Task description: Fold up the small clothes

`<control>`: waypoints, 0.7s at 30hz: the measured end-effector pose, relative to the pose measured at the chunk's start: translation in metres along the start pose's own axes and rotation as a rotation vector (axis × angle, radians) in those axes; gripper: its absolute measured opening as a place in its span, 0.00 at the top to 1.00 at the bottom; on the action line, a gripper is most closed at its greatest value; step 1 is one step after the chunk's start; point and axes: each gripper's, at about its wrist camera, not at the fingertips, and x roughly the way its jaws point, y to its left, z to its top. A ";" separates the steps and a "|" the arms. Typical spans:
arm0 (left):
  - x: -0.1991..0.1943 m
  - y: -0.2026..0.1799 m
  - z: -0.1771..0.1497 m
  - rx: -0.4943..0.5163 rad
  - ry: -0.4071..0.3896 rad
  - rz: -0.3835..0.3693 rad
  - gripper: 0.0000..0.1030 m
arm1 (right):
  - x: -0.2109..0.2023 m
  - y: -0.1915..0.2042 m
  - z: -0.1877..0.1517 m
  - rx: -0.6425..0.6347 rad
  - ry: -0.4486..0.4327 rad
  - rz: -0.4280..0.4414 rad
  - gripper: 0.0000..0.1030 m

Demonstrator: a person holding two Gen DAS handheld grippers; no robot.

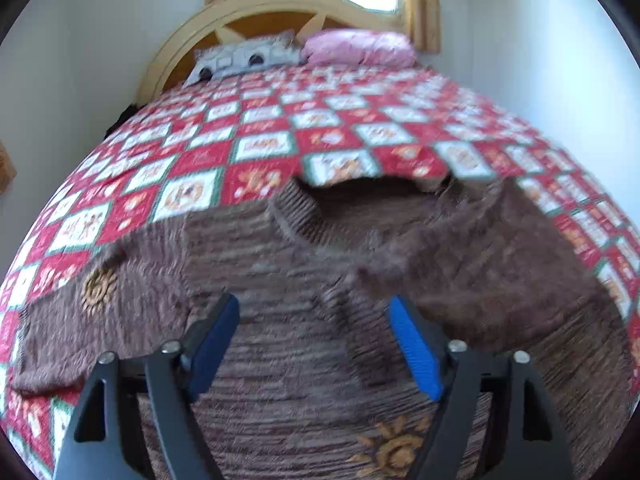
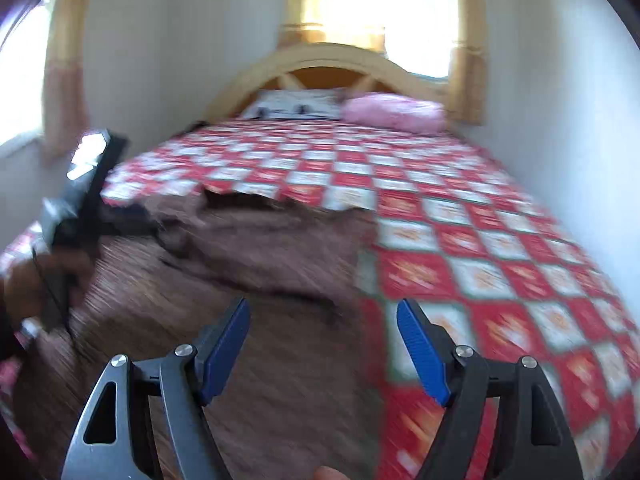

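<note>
Both jaws gape wide, gripping nothing: left gripper (image 1: 314,314) above the brown knit sweater (image 1: 280,280), right gripper (image 2: 324,318) over its edge. Red-and-white checkered quilt (image 1: 260,136) underneath, sweater spread flat, one sleeve (image 1: 480,248) folded across, orange sun motif (image 1: 394,446) near the hem.

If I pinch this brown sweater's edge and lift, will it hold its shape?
Probably not. The brown sweater is soft knit, already rumpled with one sleeve folded across, so it should droop. The ribbed weave likely grips the quilt, dragging rather than sliding.
</note>
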 end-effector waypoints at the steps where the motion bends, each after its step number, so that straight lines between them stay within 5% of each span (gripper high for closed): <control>1: 0.009 0.000 -0.001 0.012 0.041 0.061 0.21 | 0.019 0.003 0.013 0.007 0.016 0.055 0.26; 3: 0.025 0.000 -0.004 0.038 0.129 0.143 0.21 | 0.059 0.005 0.026 0.007 0.078 0.096 0.26; 5: 0.026 0.004 -0.014 0.031 0.130 0.124 0.21 | 0.092 -0.002 0.025 0.013 0.144 0.049 0.26; 7: 0.021 0.005 -0.022 0.046 0.135 0.108 0.19 | 0.131 -0.022 0.008 0.064 0.322 -0.065 0.26; 8: 0.017 0.008 -0.026 0.051 0.136 0.093 0.19 | 0.134 -0.032 0.002 0.118 0.344 -0.043 0.26; 9: 0.015 0.009 -0.030 0.051 0.138 0.086 0.17 | 0.131 -0.044 -0.002 0.180 0.333 -0.011 0.26; 15: 0.003 0.024 -0.037 -0.045 0.134 0.030 0.16 | 0.098 -0.028 0.014 0.097 0.259 -0.154 0.26; 19: -0.012 0.041 -0.044 -0.150 0.120 0.031 0.16 | 0.089 0.044 0.034 -0.048 0.212 0.061 0.26; 21: -0.019 0.050 -0.050 -0.174 0.113 0.034 0.16 | 0.095 0.087 0.031 -0.160 0.242 0.170 0.39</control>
